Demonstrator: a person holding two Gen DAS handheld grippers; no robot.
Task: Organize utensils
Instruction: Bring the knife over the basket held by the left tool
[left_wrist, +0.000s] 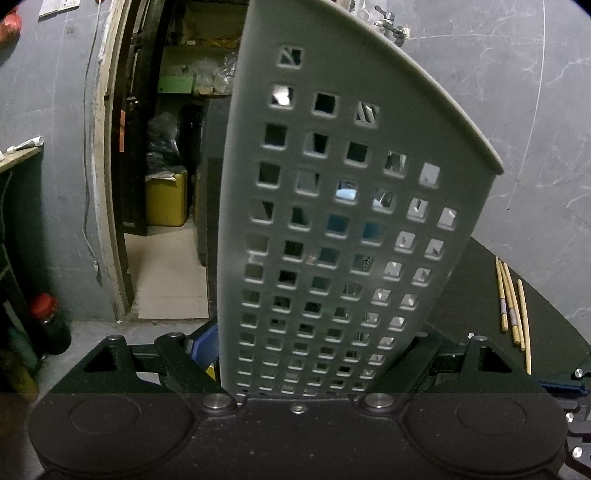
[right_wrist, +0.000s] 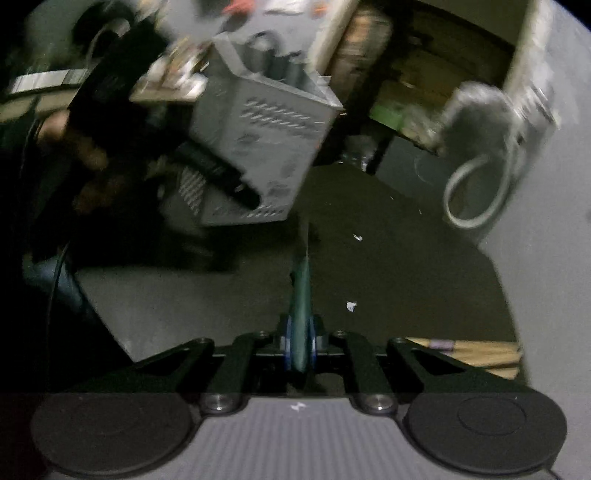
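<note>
The right wrist view was smeared by motion, so the grey holder (right_wrist: 258, 140) and its contents could not be made out. The tips of the left tongs (left_wrist: 306, 354) were hidden behind the perforated wall. The chopsticks (right_wrist: 476, 356) were partly covered by a linkage arm.

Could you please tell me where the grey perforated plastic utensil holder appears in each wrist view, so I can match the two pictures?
Left wrist view: the grey perforated plastic utensil holder fills the centre, tall and very close, between the left gripper's fingers.
Right wrist view: it sits upper left of centre, tilted and blurred, further off.
Shared landmark: the pale wooden chopsticks on the dark tabletop, at the right edge in the left view and lower right in the right view.
</note>
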